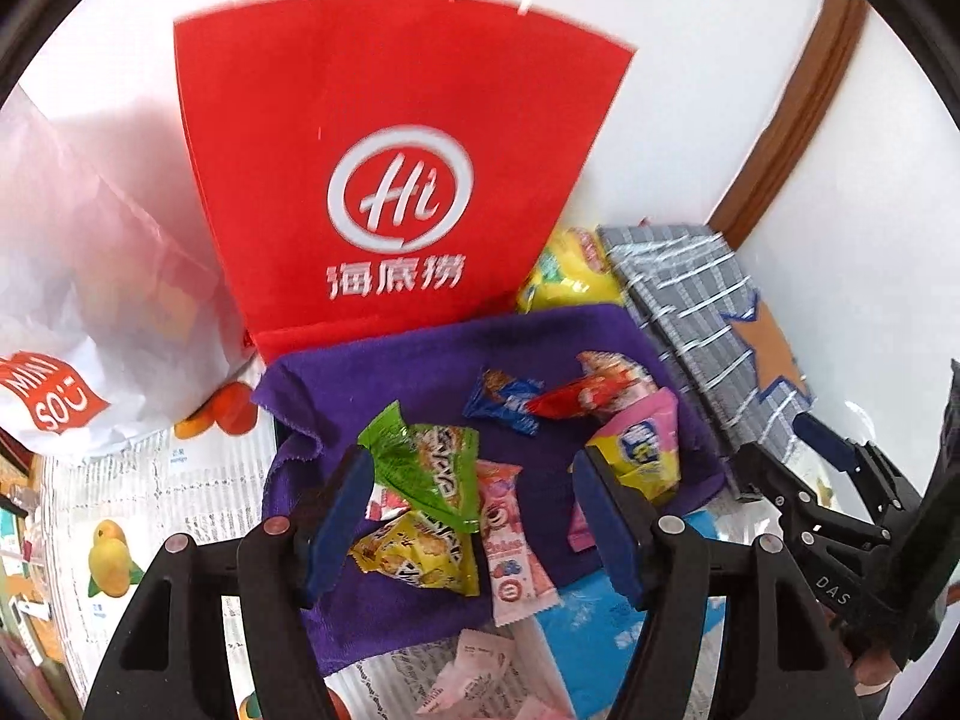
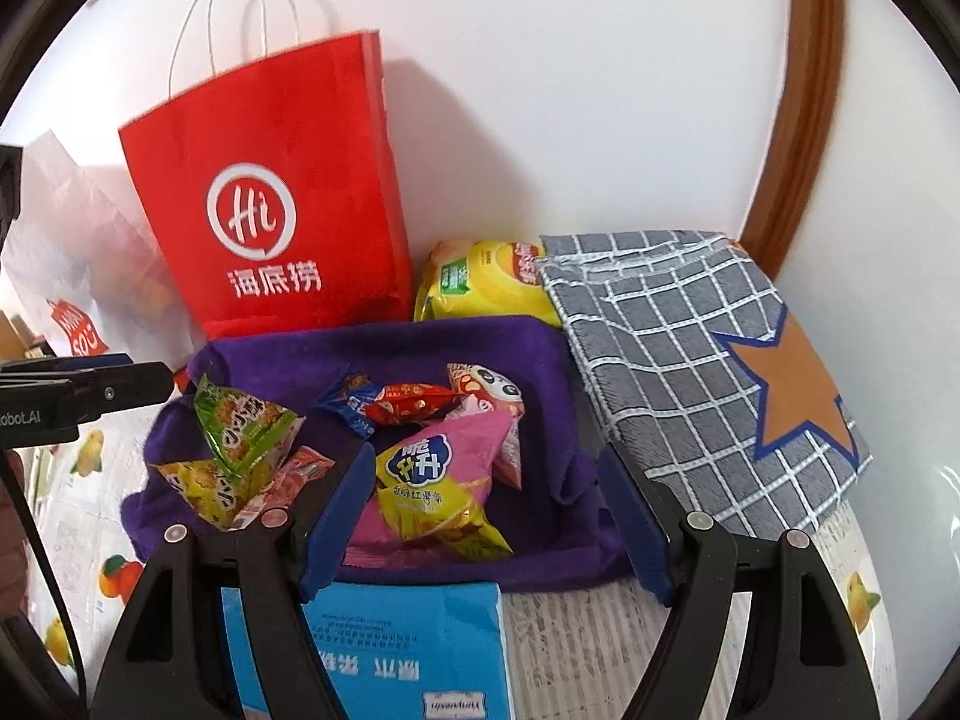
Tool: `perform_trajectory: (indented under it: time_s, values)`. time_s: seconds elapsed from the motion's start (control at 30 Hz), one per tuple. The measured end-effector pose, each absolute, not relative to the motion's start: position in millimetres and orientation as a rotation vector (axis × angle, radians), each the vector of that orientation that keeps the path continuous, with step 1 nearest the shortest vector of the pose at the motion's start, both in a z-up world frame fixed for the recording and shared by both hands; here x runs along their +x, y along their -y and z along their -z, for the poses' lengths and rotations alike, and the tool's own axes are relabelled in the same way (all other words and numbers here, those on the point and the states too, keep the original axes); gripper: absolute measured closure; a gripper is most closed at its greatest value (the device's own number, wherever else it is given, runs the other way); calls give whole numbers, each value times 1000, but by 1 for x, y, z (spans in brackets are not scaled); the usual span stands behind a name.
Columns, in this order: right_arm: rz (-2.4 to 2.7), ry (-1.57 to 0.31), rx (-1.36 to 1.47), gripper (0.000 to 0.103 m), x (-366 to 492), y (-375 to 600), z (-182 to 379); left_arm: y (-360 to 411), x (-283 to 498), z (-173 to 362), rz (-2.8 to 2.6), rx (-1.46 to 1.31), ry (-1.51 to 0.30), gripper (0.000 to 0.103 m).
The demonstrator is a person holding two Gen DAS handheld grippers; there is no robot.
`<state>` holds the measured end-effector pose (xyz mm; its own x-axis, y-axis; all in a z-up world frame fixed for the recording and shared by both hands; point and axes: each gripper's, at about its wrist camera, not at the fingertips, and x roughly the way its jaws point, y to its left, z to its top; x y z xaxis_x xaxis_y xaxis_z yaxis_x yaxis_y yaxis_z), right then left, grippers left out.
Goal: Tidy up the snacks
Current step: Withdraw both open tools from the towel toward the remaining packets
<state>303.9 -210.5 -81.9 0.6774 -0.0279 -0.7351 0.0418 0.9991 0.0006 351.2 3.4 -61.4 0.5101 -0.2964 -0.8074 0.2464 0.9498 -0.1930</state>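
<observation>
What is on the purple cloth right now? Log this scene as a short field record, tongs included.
surface: purple cloth, on fruit-print paper
snacks on cloth: green packet, pink-and-yellow packet, red packet, blue packet, others
behind cloth: red paper bag, yellow chip bag
beside cloth: checked grey bag
left tongs: open, holding nothing
right tongs: open, holding nothing

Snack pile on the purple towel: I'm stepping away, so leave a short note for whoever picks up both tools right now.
Left tool: open, nothing held, above the green packet and yellow packet.
Right tool: open, nothing held, above the pink-and-yellow packet.
Loose snacks all lie on the purple towel. The red paper bag stands upright behind it, the yellow chip bag beside that, the grey checked pouch to the right.
Done: snacks gathered on the towel. Left: nothing visibly packed; all packets remain loose.
</observation>
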Motion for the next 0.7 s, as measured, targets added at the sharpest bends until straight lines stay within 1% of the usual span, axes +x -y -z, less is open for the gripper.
perform_trajectory:
  time_s: [0.23, 0.47, 0.6, 0.7]
  values:
    - [32, -783, 27, 27, 279, 208, 66, -7, 332, 40, 313, -37, -917, 36]
    - [10, -780, 40, 27, 260, 198, 65, -25, 314, 39, 313, -91, -960, 36]
    - [-18, -788, 90, 27, 249, 193, 63, -33, 296, 43, 290, -81, -977, 36]
    - [-14, -799, 64, 27, 241, 184, 64, -40, 283, 47, 270, -65, -980, 36]
